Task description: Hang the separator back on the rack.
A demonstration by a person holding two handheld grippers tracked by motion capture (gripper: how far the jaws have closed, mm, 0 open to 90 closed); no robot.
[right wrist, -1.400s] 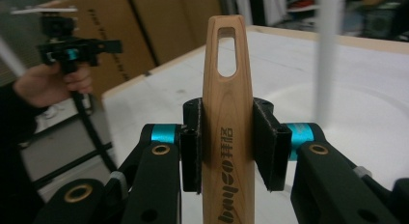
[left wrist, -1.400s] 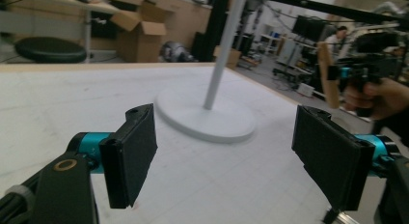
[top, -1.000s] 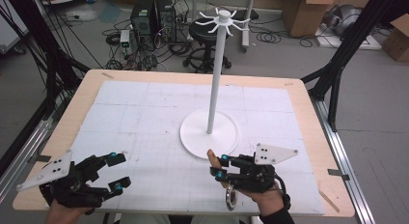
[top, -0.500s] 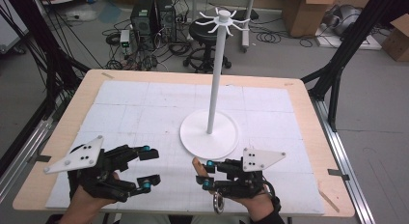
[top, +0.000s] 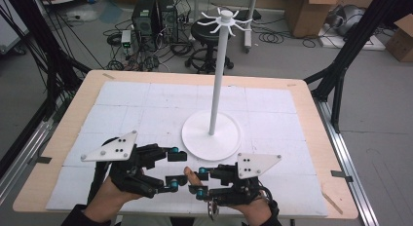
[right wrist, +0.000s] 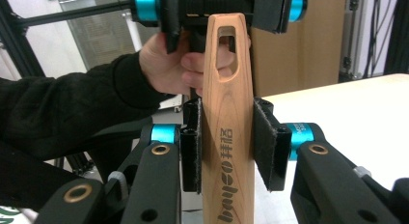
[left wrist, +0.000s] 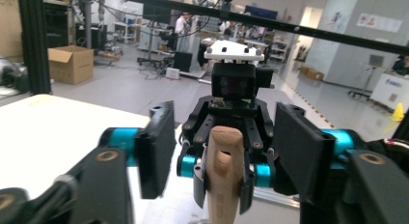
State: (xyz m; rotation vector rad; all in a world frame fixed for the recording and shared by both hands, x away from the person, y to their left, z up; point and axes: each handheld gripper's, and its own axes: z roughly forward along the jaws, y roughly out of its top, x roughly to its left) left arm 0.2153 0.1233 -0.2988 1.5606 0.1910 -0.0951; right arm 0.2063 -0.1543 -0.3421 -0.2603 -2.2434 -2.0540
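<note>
Hand-over step, judged: wooden handle (right wrist: 226, 132) of a utensil, pinched in the right gripper (top: 198, 182) above the table's (top: 311, 119) near edge, tip between the left gripper's (top: 176, 169) closing, not-yet-touching jaws; next, left clamps.

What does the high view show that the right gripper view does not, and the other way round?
High view: the white stand with hooked arms on top, upright on the table beyond both hands. Right gripper view: the printed lettering and the slot in the wooden handle, plus a dark sleeve. Both: the right tongs shut on the handle, its free end between the left tongs, whose jaws have just been closing but do not press it.
</note>
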